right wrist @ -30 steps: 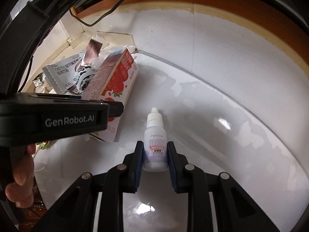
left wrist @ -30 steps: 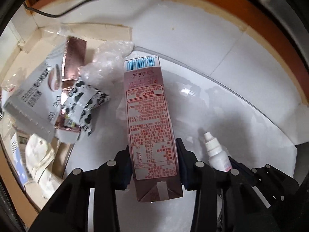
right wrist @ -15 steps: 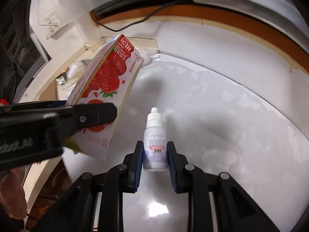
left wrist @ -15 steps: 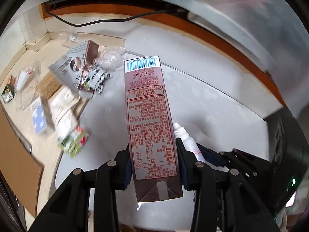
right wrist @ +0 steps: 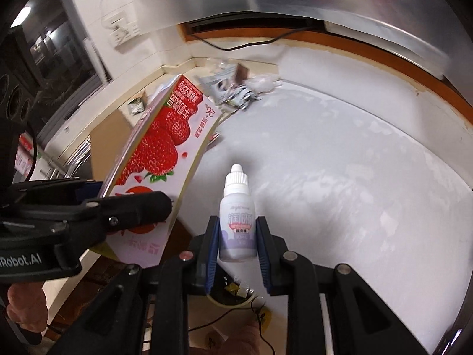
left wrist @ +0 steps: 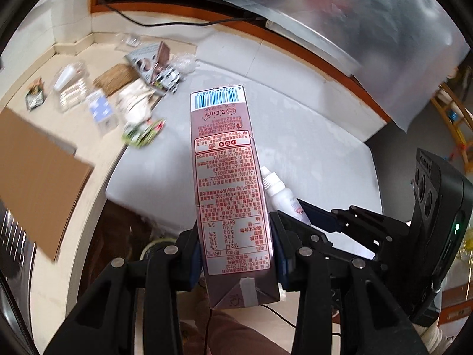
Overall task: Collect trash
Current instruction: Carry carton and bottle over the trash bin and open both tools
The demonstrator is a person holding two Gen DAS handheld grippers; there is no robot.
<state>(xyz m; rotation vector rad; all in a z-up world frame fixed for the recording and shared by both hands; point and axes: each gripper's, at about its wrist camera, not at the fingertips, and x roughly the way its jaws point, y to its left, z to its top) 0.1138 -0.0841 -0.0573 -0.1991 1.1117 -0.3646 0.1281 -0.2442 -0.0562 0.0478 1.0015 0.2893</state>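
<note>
Left gripper (left wrist: 236, 254) pinching tall pink strawberry-milk carton (left wrist: 230, 183) near base, upright for carrying. Right gripper (right wrist: 238, 242) clamps small white dropper bottle (right wrist: 238, 222) — both prob. bin-bound; wrappers (left wrist: 142, 131) left on far counter.

The carton (left wrist: 233, 195) reads "B.Duck"; left claw (right wrist: 97, 207) housing reads "Robot.AI".

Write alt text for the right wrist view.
The right hand-held gripper clamps a small white plastic dropper bottle above a white tabletop. At left, the left hand-held gripper holds a strawberry-printed carton; wrappers litter the far corner.
</note>
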